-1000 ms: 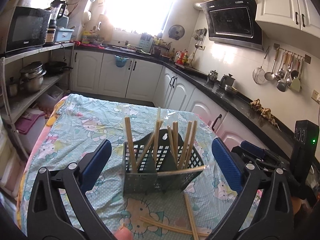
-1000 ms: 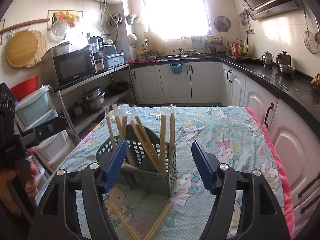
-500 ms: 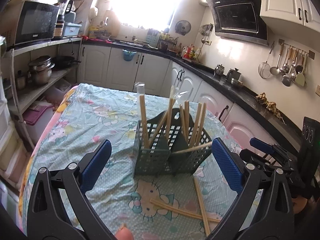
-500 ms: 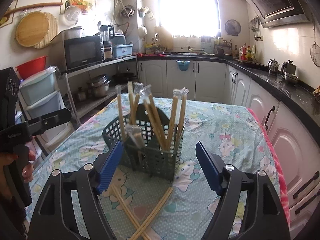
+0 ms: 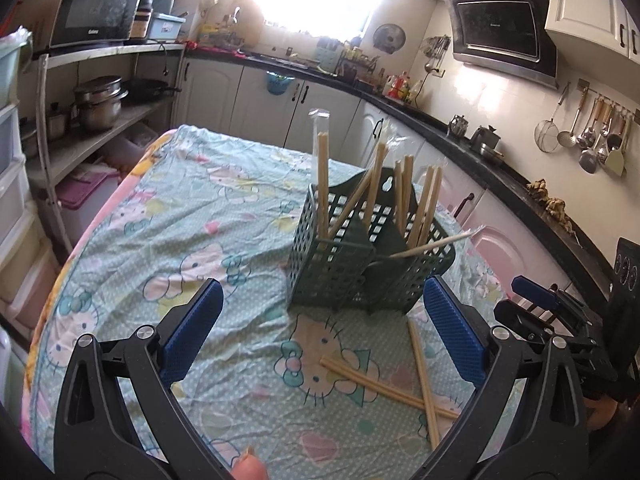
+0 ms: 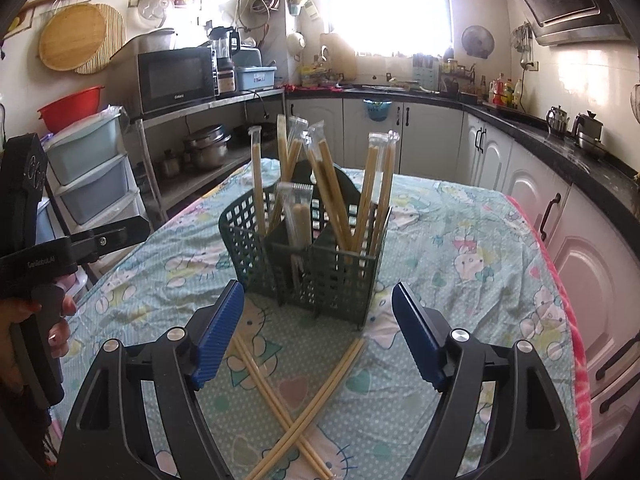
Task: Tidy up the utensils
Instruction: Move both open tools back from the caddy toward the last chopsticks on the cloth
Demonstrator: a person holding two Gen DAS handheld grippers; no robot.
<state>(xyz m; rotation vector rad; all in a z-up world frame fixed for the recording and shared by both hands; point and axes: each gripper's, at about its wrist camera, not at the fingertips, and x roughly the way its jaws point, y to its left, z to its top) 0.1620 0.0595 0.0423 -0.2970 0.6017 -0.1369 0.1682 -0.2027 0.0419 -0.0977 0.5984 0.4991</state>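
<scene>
A dark green perforated utensil basket [image 5: 352,276] [image 6: 332,276] stands on the cartoon-print tablecloth [image 5: 168,232]. Several wrapped wooden chopsticks [image 5: 322,184] [image 6: 376,196] stand in its compartments, and one lies slanted across its rim [image 5: 432,246]. On the cloth in front of the basket lie two crossed pairs of chopsticks [image 5: 400,382] [image 6: 304,412]. My left gripper [image 5: 320,320] hovers open just short of the basket, with nothing between its blue pads. My right gripper [image 6: 316,316] is also open and empty, above the crossed chopsticks and facing the basket from the other side.
A hand [image 6: 28,320] grips the left tool's handle at the left edge of the right wrist view. Shelves with pots [image 5: 100,100] stand left of the table, white cabinets [image 6: 580,248] close on its right. Hanging ladles [image 5: 592,136] line the far wall.
Both grippers have sunk and come nearer to the table. The basket now sits higher in each view and the crossed chopsticks show more fully. The right jaws have widened a little.
</scene>
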